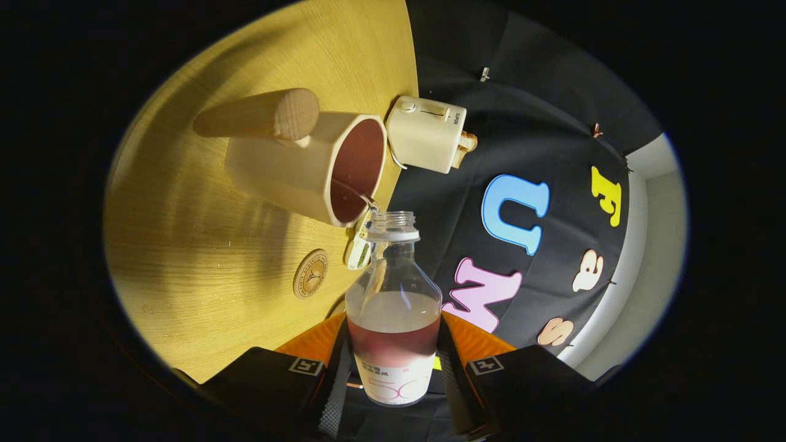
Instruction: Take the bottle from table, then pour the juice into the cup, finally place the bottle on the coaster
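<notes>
Clear plastic, with reddish juice pooled in its lower part, the bottle (393, 307) sits clamped between the two fingers (393, 374), one pressing each side of its labelled base, so the grip is narrow and closed on the body rather than the neck. The bottle's long axis runs straight ahead from the fingers, its uncapped mouth pointing away from them and sitting just at the rim of the cup (310, 169). The whole view is rolled over, so the light wooden surface (202, 264) stands on one side and the cup appears on its flank, its opening facing the bottle mouth; that roll suggests the bottle is tipped for pouring. The cup's inside already reads dark red, and a thin thread of liquid seems to bridge mouth and rim, though it is too fine to be sure of. A thick wooden handle (261, 115) juts from the cup's far side. The round wooden coaster (310, 274) lies on the surface near the edge, beside the cup and closer to the fingers than the cup is, off to the bottle's side. Something small and pale (358, 248) lies between coaster and bottle neck, too unclear to name. A cream toaster (427, 133) with bread stands beyond the cup at the surface's far edge. In my judgement pouring is under way, and what remains is righting the bottle and shifting it sideways onto the coaster.
</notes>
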A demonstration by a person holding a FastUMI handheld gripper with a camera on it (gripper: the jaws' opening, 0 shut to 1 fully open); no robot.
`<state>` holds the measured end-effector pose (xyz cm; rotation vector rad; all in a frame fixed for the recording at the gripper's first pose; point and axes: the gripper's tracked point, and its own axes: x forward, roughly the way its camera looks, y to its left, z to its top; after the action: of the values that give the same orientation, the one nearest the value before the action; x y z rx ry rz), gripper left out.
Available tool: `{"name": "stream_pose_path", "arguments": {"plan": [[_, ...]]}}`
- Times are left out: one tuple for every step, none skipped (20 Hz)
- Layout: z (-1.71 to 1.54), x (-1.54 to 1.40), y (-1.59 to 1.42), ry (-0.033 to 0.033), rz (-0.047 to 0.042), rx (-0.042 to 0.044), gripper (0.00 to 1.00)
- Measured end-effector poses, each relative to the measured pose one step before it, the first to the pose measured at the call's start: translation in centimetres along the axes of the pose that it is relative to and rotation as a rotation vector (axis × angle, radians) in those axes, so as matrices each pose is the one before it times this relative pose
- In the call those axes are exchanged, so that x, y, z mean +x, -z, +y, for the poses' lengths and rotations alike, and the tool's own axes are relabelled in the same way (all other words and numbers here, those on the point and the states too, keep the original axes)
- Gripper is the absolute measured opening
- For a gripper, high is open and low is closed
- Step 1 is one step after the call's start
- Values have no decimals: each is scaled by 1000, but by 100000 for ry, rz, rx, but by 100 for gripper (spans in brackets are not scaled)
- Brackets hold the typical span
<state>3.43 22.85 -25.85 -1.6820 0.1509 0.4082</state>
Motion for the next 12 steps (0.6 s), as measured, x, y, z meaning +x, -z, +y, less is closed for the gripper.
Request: {"name": "stream_pose_path", "arguments": {"plan": [[-72, 202, -93, -164, -377, -547, 70], [-97, 79, 41, 62, -171, -555, 70], [-14, 19, 144, -34, -76, -427, 70], [-67, 56, 9, 47, -52, -290, 70], [70, 118, -21, -109, -111, -469, 70], [-171, 66, -60, 269, -323, -681, 70], [-256, 186, -89, 340, -387, -874, 70], [-199, 59, -27, 595, -613, -847, 70], [-91, 68, -54, 438, -470, -789, 70], [-63, 14, -7, 261, -338, -739, 70], [-59, 153, 52, 190, -248, -648, 70], [-20, 3, 58, 75, -222, -611, 70]]}}
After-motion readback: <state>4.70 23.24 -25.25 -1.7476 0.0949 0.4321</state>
